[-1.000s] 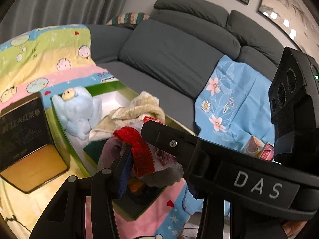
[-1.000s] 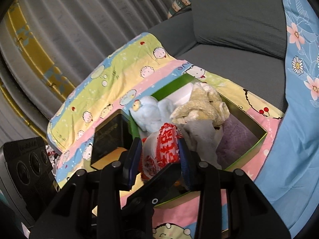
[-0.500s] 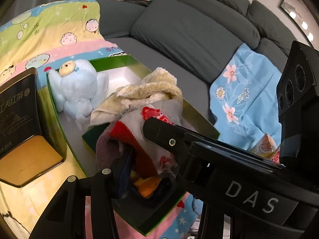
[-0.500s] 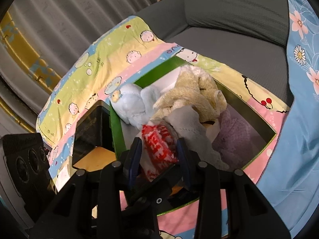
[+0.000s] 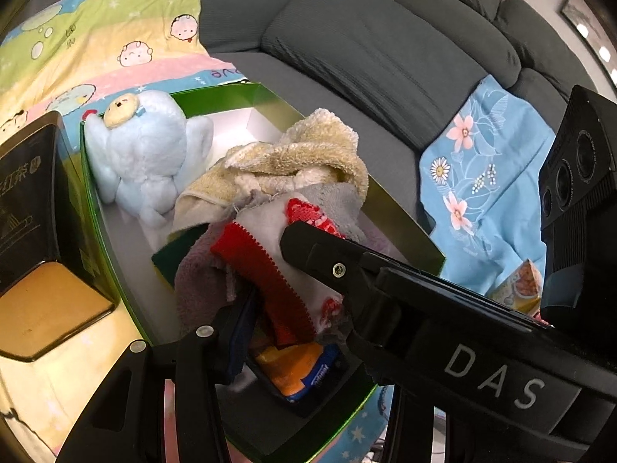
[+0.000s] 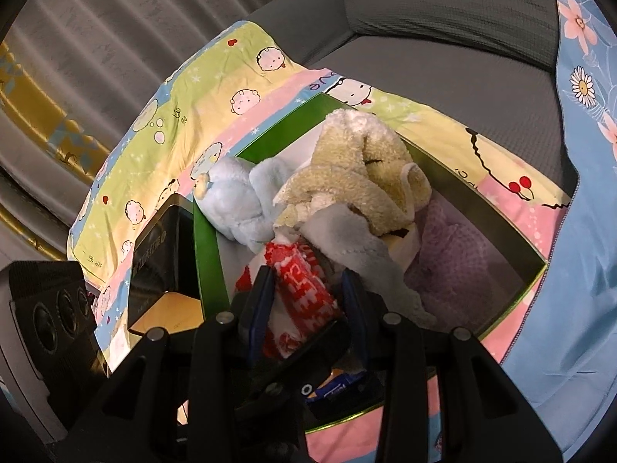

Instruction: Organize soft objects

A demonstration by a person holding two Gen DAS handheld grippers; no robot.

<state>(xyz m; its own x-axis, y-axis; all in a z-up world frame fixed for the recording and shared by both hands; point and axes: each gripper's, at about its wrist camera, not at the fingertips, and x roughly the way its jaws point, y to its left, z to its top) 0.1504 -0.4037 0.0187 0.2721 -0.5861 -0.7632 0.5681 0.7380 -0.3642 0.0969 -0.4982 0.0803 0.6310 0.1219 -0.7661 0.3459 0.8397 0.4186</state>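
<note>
A red and white knitted cloth (image 5: 270,270) (image 6: 304,289) hangs over the near end of a green box (image 5: 88,177) (image 6: 204,254). My right gripper (image 6: 306,301) is shut on it, with a blue pad on each side. My left gripper (image 5: 293,324) also grips it. Only its left finger (image 5: 239,328) shows, because the right gripper's black body (image 5: 424,308) crosses in front. Inside the box lie a pale blue plush toy (image 5: 142,162) (image 6: 231,200), a cream towel (image 5: 300,154) (image 6: 358,162), a grey cloth (image 6: 347,239) and a lilac cloth (image 6: 455,262).
An orange and blue packet (image 5: 297,370) lies in a dark tray at the box's near end. A dark tin (image 5: 31,200) (image 6: 158,254) stands left of the box. The box rests on a cartoon blanket (image 5: 96,50) on a grey sofa (image 5: 385,46). A blue floral cloth (image 5: 482,177) is to the right.
Both grippers have sunk toward the box with the red and white cloth still between them. The box and its contents now look larger and closer.
</note>
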